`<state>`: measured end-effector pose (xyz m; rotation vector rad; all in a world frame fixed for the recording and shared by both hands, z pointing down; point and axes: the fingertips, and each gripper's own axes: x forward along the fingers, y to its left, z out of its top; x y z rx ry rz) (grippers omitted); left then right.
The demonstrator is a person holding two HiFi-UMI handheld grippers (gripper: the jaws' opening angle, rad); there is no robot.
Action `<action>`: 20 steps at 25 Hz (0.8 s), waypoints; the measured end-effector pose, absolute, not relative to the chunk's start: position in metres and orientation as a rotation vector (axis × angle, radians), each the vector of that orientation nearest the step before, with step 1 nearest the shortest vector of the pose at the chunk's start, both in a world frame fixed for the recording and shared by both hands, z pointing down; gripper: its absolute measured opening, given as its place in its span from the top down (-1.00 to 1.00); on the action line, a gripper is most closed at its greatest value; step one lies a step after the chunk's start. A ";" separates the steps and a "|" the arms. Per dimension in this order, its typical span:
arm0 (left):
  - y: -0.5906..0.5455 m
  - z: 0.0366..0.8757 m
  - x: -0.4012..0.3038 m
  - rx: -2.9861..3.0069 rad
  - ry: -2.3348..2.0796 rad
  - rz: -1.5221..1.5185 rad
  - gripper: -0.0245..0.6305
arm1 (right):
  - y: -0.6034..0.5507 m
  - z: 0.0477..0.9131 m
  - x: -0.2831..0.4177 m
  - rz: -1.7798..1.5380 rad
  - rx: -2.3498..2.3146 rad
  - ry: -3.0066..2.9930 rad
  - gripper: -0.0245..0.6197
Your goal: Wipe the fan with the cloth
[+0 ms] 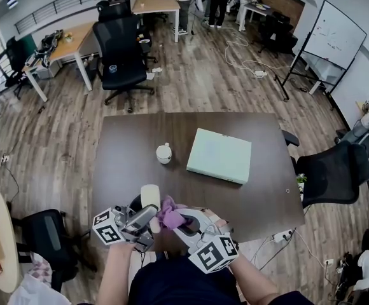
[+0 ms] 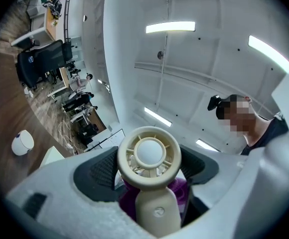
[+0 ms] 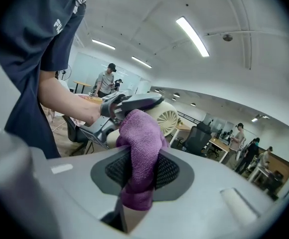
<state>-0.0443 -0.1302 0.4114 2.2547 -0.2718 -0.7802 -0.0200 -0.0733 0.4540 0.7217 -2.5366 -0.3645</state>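
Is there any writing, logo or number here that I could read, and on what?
No text reads clearly.
Cream plastic handheld fan: small round mark on its handle, too small to read.
Person's dark shirt: white print, blurred.
Marker cubes: black-and-white square patterns, no letters.

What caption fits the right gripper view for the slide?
Right gripper shut on purple cloth beside cream fan held by left gripper.

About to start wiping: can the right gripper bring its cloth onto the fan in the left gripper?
Probably yes. The left gripper holds the fan, the cloth in the right gripper sits just behind the fan's handle, and nothing stands between them.
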 end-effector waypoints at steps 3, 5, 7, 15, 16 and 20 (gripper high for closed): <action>-0.119 0.414 -0.033 2.273 -0.227 -0.740 -0.21 | -0.085 0.451 -0.008 -0.346 0.785 -2.524 0.62; -0.112 0.417 -0.025 2.298 -0.204 -0.696 -0.21 | -0.092 0.446 0.001 -0.330 0.827 -2.529 0.62; -0.103 0.420 -0.018 2.333 -0.178 -0.639 -0.21 | -0.099 0.441 0.008 -0.318 0.871 -2.531 0.62; -0.082 0.428 0.004 2.356 -0.109 -0.549 -0.21 | -0.115 0.419 0.025 -0.326 0.986 -2.524 0.62; -0.081 0.429 0.004 2.352 -0.109 -0.550 -0.21 | -0.115 0.417 0.025 -0.330 0.993 -2.529 0.62; -0.081 0.435 0.000 2.338 -0.137 -0.551 -0.21 | -0.113 0.408 0.020 -0.350 1.005 -2.563 0.62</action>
